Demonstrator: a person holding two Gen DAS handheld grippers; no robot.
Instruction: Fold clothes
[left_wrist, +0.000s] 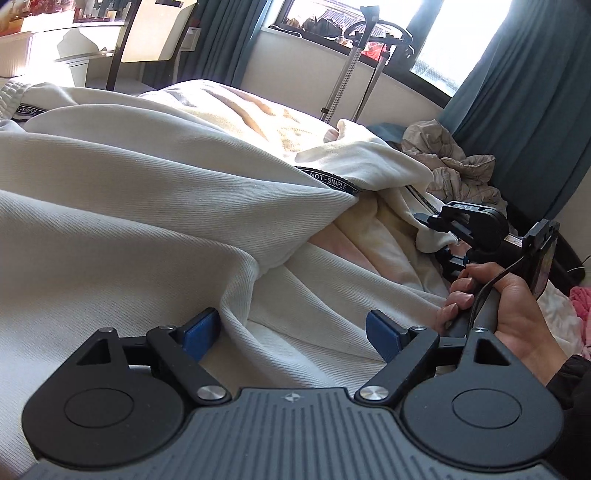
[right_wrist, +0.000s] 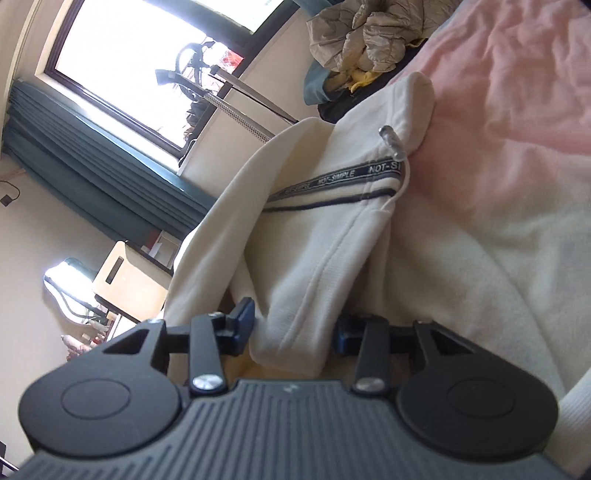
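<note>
A cream hooded sweatshirt (left_wrist: 147, 206) with a dark "NOT-SIMPLE" band (left_wrist: 328, 181) lies rumpled across the bed. My left gripper (left_wrist: 291, 332) is open, its blue pads on either side of a fabric ridge, low over the cloth. My right gripper (left_wrist: 443, 236) shows in the left wrist view at the right, held by a hand (left_wrist: 517, 306), clamped on the sweatshirt's edge. In the right wrist view the right gripper (right_wrist: 291, 328) has a thick fold of the sweatshirt (right_wrist: 295, 258) between its pads, lifted, with the band (right_wrist: 343, 177) and a drawstring tip (right_wrist: 389, 138) beyond.
A pink and cream blanket (right_wrist: 517, 110) covers the bed. A crumpled beige garment (left_wrist: 454, 162) lies at the far edge. Teal curtains (left_wrist: 517, 110), a window, a metal stand (left_wrist: 351, 74) and a chair (left_wrist: 147, 37) stand behind.
</note>
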